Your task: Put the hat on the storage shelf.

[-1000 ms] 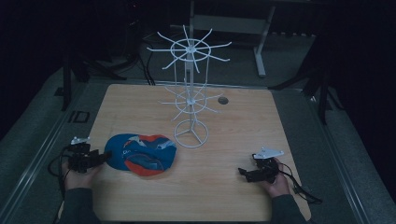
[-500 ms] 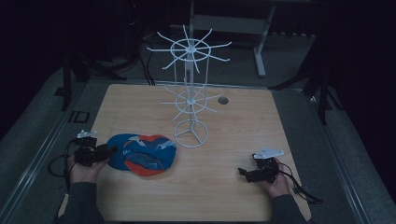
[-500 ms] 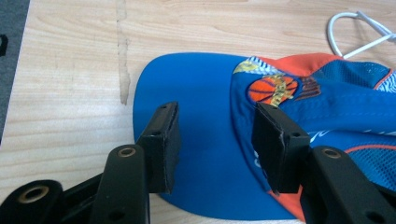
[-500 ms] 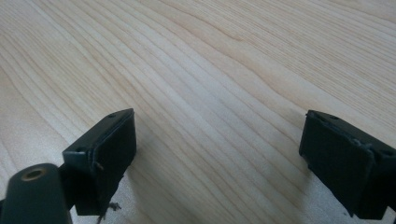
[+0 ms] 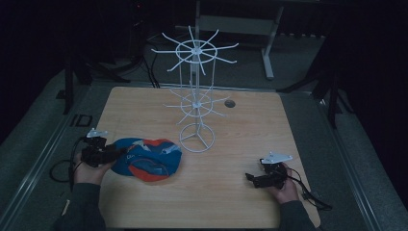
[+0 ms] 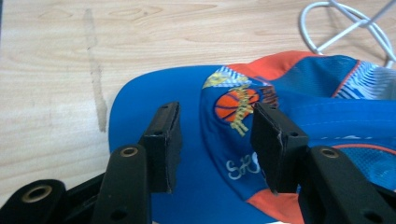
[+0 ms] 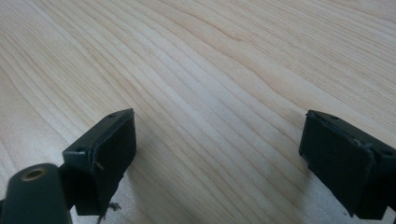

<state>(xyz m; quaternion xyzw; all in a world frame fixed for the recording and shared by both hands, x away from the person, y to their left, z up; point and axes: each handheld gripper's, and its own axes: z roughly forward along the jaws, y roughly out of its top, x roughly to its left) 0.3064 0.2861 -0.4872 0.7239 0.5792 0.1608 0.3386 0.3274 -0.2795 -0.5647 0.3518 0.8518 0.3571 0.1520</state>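
On the table (image 5: 144, 211), we record:
Rack (image 5: 195, 96): we see it upright at mid-table.
Cap (image 5: 146, 161): we find it flat, just beside the rack's base.
Left gripper (image 6: 212, 140): jaws partly closed over the brim; we cannot tell if they grip.
Right gripper (image 7: 217, 158): we see jaws wide apart, nothing between.

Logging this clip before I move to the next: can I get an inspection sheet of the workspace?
Surface: wooden table, a faint streak in the left gripper view.
Job's things: blue-and-orange cap lying flat; white wire rack upright behind it.
Clutter: nothing seen.
Grippers: left gripper over the cap's brim, jaws just closed partway, a gap remains; right gripper open over bare wood.
Cables: one trails from each gripper.
Surroundings: dark floor, grey frame beyond.
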